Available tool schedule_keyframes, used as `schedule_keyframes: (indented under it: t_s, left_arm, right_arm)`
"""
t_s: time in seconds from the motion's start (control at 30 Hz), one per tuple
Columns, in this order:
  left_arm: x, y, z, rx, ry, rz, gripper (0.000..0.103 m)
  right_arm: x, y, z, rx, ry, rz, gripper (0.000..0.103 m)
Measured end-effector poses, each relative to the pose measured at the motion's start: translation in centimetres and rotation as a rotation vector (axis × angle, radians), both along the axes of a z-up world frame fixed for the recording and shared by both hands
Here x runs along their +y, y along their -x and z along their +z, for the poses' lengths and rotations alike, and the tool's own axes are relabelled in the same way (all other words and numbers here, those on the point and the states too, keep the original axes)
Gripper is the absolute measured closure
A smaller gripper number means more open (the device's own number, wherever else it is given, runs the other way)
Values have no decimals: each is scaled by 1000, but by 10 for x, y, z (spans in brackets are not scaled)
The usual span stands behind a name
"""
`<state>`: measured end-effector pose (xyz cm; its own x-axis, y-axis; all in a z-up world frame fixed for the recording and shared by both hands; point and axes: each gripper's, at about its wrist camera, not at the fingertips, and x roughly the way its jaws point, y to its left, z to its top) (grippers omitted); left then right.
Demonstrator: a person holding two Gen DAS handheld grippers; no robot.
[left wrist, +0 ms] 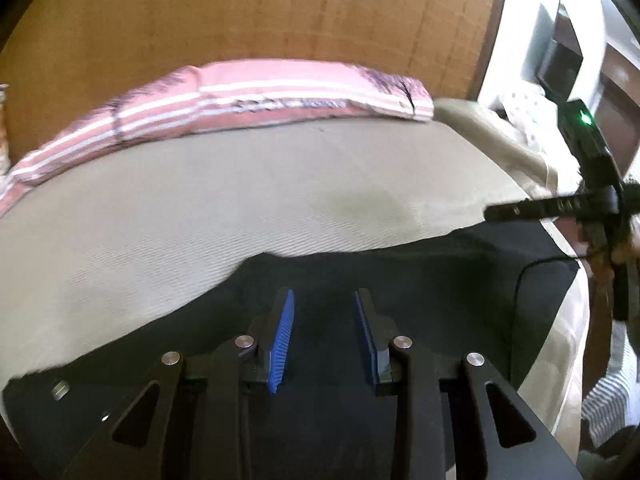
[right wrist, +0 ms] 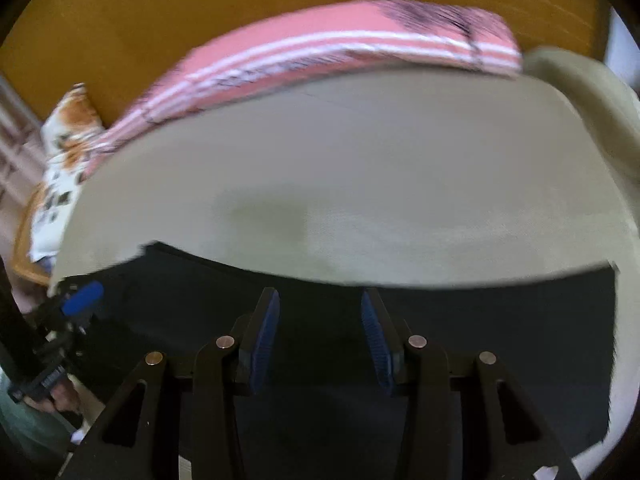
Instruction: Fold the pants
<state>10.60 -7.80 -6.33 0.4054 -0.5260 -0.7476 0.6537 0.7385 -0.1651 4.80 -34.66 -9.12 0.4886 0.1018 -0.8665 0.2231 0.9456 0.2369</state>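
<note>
Black pants point(left wrist: 420, 280) lie flat on the near part of a beige bed sheet point(left wrist: 240, 192); they also fill the lower half of the right wrist view point(right wrist: 480, 320). My left gripper point(left wrist: 325, 296) is open, its blue pads point(left wrist: 285, 320) above the dark cloth, holding nothing. My right gripper point(right wrist: 320, 298) is open too, over the pants near their far edge. The right gripper shows at the right edge of the left wrist view point(left wrist: 496, 213). The left gripper shows at the left edge of the right wrist view point(right wrist: 80, 300).
A pink striped bolster point(left wrist: 256, 96) lies along the far side of the bed against a wooden headboard point(left wrist: 240, 12). A floral pillow point(right wrist: 64, 152) sits at the far left. The bed's right edge point(left wrist: 520, 152) drops off toward furniture.
</note>
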Motion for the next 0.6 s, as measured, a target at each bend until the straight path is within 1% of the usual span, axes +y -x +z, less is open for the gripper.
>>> schedule_keyframes:
  t_s: [0.1, 0.17, 0.2, 0.27, 0.3, 0.33, 0.37, 0.4, 0.47, 0.53, 0.6]
  left_arm:
    - [-22, -14, -10, 30, 4, -17, 71]
    - [-32, -26, -19, 61, 4, -14, 71]
    - [-35, -31, -24, 72, -6, -3, 71]
    - [-36, -42, -38, 86, -56, 32, 71]
    - [-33, -43, -43, 90, -69, 44, 71]
    - [-30, -47, -50, 103, -79, 52, 72]
    - [-26, -47, -52, 104, -61, 47, 72]
    - [-24, -45, -52, 92, -62, 39, 74]
    - [-25, -41, -53, 74, -81, 36, 74]
    - [-29, -39, -54, 47, -101, 40, 74]
    - [-31, -37, -52, 43, -110, 44, 74]
  right_arm:
    - [-6, 3, -12, 11, -3, -9, 62]
    - [-1, 1, -23, 21, 35, 2, 62]
    - [2, -1, -29, 25, 61, 0, 63]
    - [4, -7, -44, 33, 136, -20, 64]
    - [3, -8, -47, 30, 151, -27, 64]
    - [1, -9, -48, -1, 172, -39, 64]
    - [0, -11, -50, -13, 193, -47, 63]
    - [-2, -13, -52, -17, 203, -55, 61]
    - [-7, -17, -54, -30, 197, -73, 58]
    - [-8, -21, -53, -23, 200, -71, 56]
    - [-11, -23, -52, -18, 170, -76, 54]
